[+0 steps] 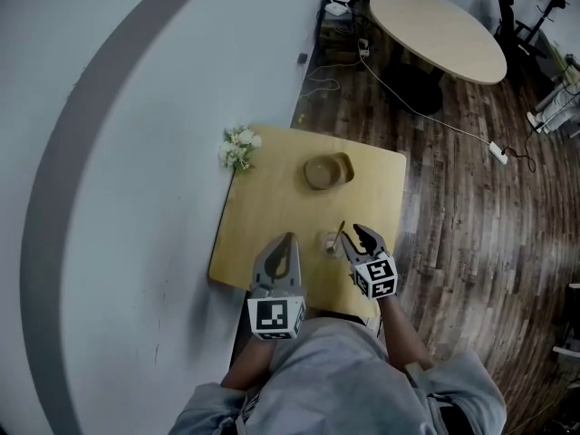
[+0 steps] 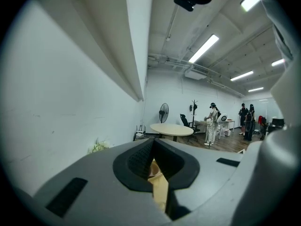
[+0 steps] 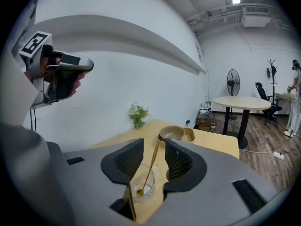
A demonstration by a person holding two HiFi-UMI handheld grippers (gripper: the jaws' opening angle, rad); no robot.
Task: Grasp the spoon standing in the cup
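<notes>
Spoon (image 3: 149, 168) stands tilted in the clear cup (image 3: 146, 188) at about five o'clock from the desk's (image 1: 272, 207) middle. Its handle rises between the wide-apart jaws of the right hand-held gripper (image 3: 154, 147), whose pads do not touch it. At the cup's nine o'clock, the left hand-held gripper (image 1: 285, 246) hangs with jaws together, holding nothing.

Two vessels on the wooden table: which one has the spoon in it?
The clear glass cup by the right gripper: the spoon leans in it. The tan bowl farther back shows none.

Spoon (image 3: 150, 166) in cup (image 3: 146, 187), before bowl (image 3: 171, 133).
</notes>
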